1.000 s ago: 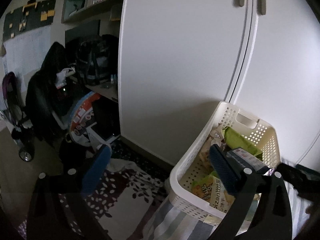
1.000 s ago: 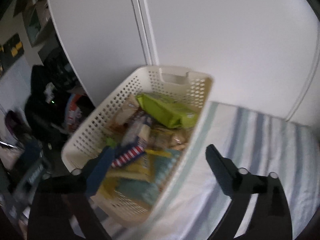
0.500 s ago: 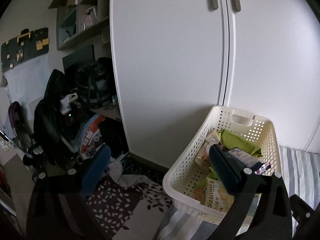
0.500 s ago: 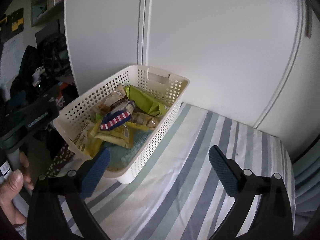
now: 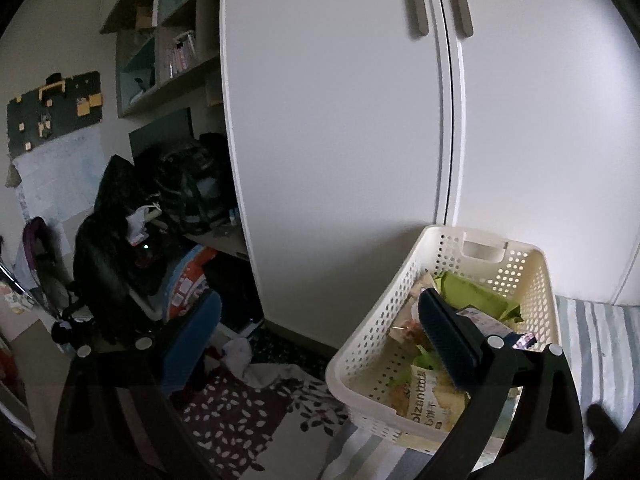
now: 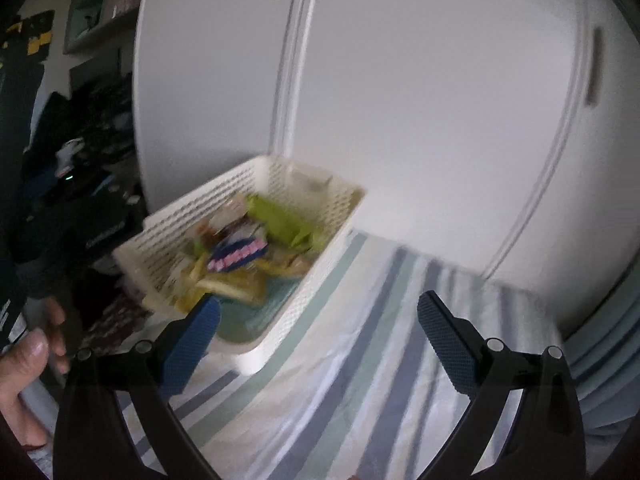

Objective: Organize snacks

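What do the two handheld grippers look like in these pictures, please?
The left gripper and the right gripper look alike: black plastic frames with small silver screw heads, each carrying two flat fingers faced with blue textured pads. No cables show. A bare hand appears at the right view's edge; no sleeve is visible.

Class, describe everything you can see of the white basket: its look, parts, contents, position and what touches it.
The white basket looks like cream plastic, rectangular, its walls perforated with round holes and a handle slot cut in the far end. It sits upright on a striped cloth, near white cupboard doors. Inside lie mixed snack packets, among them a green packet and a yellow one. Both grippers are open and hold nothing.
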A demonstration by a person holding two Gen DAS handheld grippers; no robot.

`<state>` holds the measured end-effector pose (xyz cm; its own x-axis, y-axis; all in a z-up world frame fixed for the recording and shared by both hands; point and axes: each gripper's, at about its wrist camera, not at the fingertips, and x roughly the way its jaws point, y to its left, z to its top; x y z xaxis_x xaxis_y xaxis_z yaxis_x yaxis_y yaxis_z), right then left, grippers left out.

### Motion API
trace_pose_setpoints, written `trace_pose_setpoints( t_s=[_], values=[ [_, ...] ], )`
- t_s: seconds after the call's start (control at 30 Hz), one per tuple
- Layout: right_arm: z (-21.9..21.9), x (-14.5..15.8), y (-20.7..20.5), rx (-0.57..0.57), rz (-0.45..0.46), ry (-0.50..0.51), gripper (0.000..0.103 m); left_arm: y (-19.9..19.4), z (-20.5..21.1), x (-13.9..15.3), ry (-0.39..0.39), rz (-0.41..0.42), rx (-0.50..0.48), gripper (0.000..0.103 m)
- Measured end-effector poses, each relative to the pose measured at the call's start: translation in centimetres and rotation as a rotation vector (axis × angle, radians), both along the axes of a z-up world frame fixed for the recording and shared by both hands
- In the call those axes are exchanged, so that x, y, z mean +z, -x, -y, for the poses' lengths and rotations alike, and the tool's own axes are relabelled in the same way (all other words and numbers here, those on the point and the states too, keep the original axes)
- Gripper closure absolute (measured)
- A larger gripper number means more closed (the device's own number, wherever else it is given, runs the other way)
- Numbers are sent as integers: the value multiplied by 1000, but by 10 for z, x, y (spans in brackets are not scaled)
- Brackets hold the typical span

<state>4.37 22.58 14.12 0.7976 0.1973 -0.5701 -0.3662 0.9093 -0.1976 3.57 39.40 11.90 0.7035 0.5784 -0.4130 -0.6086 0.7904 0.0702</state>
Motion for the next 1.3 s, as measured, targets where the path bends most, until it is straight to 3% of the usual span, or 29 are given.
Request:
trace_pose_setpoints(
  t_s=[0.1,0.5,0.93,1.3],
  values=[
    [-2,4,3,-50,54,34,5,0,1,1,-10,5,-7,3],
    [-14,-3,-2,17,-40,32,5,1,4,2,-43,17,-2,3],
    [-36,-9,7,48,-12,110,5,-2,1,-1,-120,-27,45,2],
    [-41,-10,7,49,-3,125,5,-2,-5,-3,-119,-35,55,3]
  ],
)
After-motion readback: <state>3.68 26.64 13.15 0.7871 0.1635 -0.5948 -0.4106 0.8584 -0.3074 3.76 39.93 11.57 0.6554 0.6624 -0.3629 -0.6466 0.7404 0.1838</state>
